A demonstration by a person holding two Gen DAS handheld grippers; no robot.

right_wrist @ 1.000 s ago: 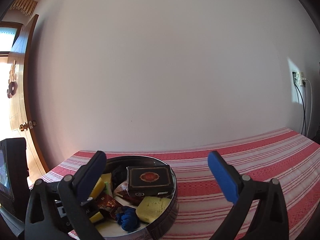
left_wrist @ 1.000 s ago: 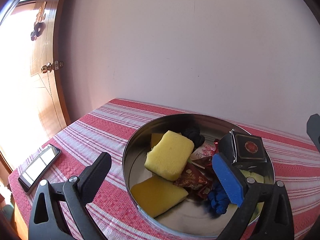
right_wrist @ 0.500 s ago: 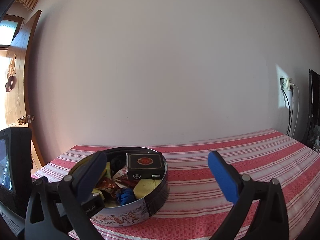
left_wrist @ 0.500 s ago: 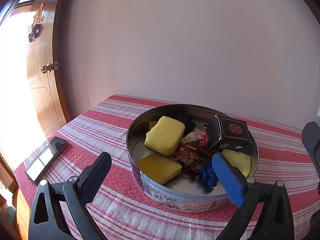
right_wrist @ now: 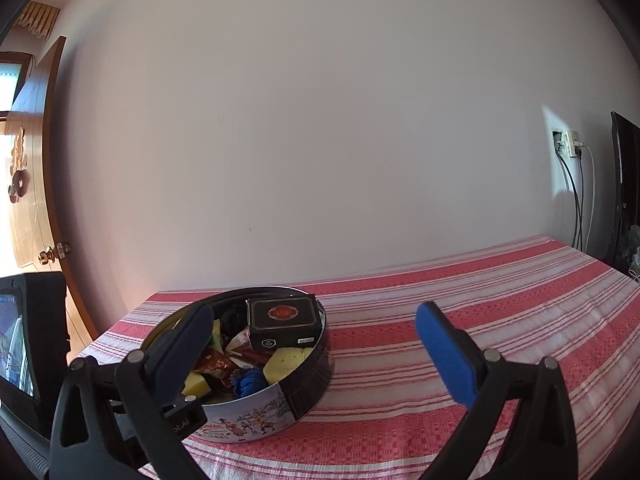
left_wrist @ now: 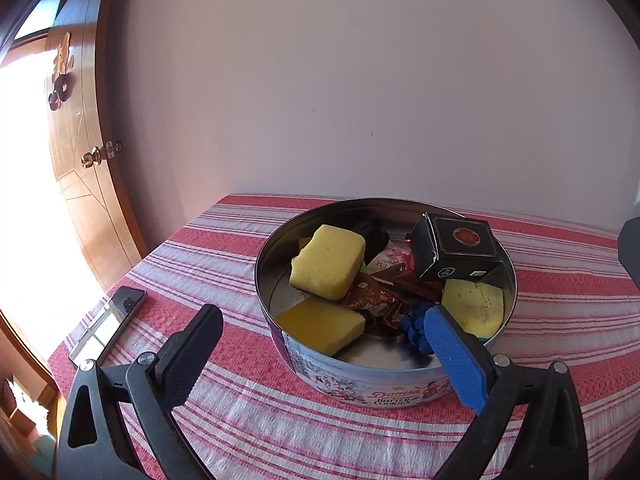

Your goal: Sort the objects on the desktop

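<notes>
Metal tin [left_wrist: 400,384] just beyond left gripper [left_wrist: 324,354]

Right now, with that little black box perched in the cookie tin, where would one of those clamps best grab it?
Probably from above, closing on its two long side faces. The black box lies tilted on the pile, propped against the cookie tin wall, with its top clear of the yellow sponges and wrappers. Those flat sides suit the open left gripper; coming in level would meet the tin's rim.
</notes>
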